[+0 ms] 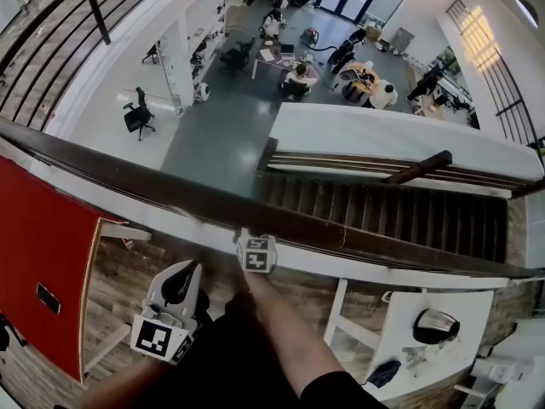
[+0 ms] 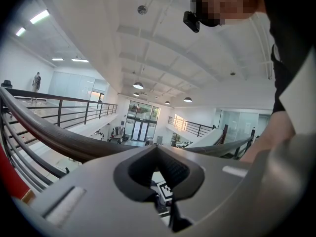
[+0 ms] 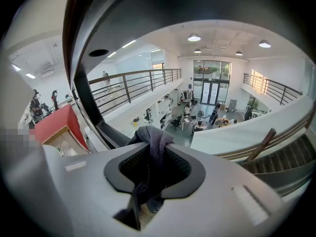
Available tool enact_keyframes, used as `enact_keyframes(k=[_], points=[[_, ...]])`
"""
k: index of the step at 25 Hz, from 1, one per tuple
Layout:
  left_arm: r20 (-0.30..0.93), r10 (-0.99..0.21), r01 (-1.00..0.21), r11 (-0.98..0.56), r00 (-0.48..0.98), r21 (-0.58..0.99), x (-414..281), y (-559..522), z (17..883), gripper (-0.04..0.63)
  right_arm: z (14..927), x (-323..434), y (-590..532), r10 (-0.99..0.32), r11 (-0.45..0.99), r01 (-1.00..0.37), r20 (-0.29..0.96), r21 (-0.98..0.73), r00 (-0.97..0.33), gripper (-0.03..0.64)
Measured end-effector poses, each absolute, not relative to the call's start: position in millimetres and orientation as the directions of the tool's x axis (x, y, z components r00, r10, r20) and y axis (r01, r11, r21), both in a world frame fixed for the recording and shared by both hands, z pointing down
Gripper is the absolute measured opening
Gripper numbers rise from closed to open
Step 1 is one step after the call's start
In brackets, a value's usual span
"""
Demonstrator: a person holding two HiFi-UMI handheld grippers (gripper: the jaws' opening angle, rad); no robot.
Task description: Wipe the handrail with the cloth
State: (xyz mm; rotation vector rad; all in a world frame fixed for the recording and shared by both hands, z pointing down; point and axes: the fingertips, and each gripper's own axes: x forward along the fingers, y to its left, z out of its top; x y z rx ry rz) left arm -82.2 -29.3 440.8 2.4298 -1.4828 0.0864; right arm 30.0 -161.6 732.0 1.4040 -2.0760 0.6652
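Note:
A dark wooden handrail (image 1: 170, 190) runs across the head view from the left edge down to the right. My right gripper (image 1: 248, 233) reaches up to its near side, shut on a grey cloth (image 3: 152, 141) that bunches out past the fingertips. In the right gripper view (image 3: 148, 149) the rail (image 3: 163, 9) arches dark and close overhead. The cloth is hidden in the head view. My left gripper (image 1: 189, 267) hangs lower and to the left, apart from the rail. In its own view (image 2: 157, 149) the jaws are shut on nothing, and the rail (image 2: 49, 132) curves past on the left.
Beyond the rail is a drop to a lower floor with desks, chairs and seated people (image 1: 298, 75). A dark staircase (image 1: 383, 207) descends at right. A red panel (image 1: 43, 254) lies at left and a white table (image 1: 430, 301) at lower right. Metal balusters (image 2: 12, 147) stand under the rail.

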Motion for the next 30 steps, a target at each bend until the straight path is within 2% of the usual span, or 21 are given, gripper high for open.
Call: enact_keyframes(k=[12,30], points=[[0.170,-0.861,-0.869,-0.437,0.479,0.231,-68.3,-29.0,435.5,-0.002,730.3,39.1,-161.0,-0.672,0.350,-0.931,0.665,-0.101,-0.325,0.077],[0.195,-0.847,-0.861,-0.448,0.495,0.240,-48.7,-29.8,441.4,-0.002,732.3,72.6,-159.5,-0.682,0.322,-0.943,0.670,-0.083,-0.293,0.077]])
